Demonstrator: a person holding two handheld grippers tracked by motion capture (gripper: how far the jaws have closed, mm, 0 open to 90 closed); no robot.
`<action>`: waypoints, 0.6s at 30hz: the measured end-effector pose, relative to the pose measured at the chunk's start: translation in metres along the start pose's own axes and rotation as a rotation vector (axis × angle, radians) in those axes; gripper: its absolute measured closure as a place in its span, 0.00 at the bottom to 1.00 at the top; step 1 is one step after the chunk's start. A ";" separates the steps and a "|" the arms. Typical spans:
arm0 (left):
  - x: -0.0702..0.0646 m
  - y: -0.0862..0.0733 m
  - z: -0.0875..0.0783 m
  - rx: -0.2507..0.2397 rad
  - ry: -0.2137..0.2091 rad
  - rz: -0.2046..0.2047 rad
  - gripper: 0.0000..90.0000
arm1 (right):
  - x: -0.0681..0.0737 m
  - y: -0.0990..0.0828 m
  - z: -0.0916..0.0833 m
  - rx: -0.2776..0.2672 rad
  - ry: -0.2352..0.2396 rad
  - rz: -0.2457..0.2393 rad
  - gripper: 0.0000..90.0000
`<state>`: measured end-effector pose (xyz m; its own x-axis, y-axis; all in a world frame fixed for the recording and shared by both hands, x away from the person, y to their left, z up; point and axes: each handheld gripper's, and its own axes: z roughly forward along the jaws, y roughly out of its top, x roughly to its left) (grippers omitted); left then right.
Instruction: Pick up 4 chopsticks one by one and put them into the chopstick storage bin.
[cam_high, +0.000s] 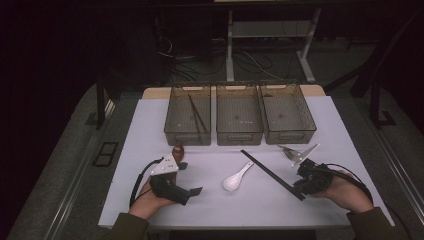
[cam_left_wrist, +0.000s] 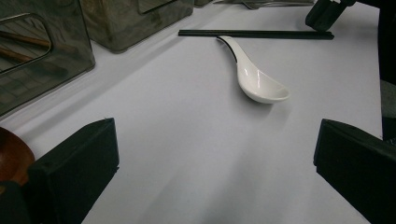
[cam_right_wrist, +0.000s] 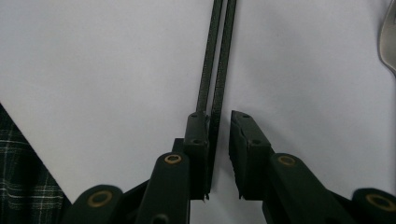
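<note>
Straddling the near end of a pair of thin black chopsticks (cam_right_wrist: 215, 70), the right gripper (cam_right_wrist: 219, 140) has its jaws drawn narrow. One jaw lies against the sticks, while a slim gap shows between the sticks and the other jaw, so the pads do not yet clamp them. In the high view the right gripper (cam_high: 301, 187) sits near the front right of the white tabletop (cam_high: 220, 205), held in the person's right hand (cam_high: 340, 190). The black chopsticks (cam_high: 270, 172) run from its tips diagonally away to the left, lying flat on the white surface.

The left gripper (cam_high: 192, 192) rests at the front left in the person's left hand (cam_high: 150, 200), jaws spread wide with nothing between them. In the left gripper view the bare white tabletop (cam_left_wrist: 187, 154) lies between its two black jaws.

Between the two grippers lies a white ceramic soup spoon (cam_high: 237, 177), bowl towards the person, its handle tip just beside the chopsticks. A brown wooden spoon (cam_high: 178, 150) lies just beyond the left gripper. A silver metal fork (cam_high: 289, 151) lies beyond the right gripper, near the rightmost bin.

Farthest back stand three clear plastic bins in a row: the left bin (cam_high: 172, 127) holds brown chopsticks (cam_high: 198, 115), beside it the middle bin (cam_high: 239, 134) and the right bin (cam_high: 305, 131).
</note>
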<state>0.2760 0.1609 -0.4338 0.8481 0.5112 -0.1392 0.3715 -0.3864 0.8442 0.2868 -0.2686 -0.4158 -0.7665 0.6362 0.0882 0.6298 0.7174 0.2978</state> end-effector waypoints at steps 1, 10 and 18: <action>0.000 0.000 0.000 0.000 -0.001 0.001 0.00 | 0.000 0.001 0.001 0.005 -0.006 0.000 0.85; 0.000 0.000 0.000 0.001 -0.002 0.002 0.00 | -0.002 0.007 0.006 0.032 -0.017 -0.002 0.87; 0.000 0.000 0.000 0.001 -0.002 0.004 0.00 | -0.002 0.020 0.012 0.062 -0.023 -0.013 0.91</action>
<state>0.2762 0.1608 -0.4340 0.8504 0.5079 -0.1373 0.3685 -0.3887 0.8444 0.3029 -0.2522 -0.4214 -0.7719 0.6326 0.0626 0.6269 0.7414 0.2394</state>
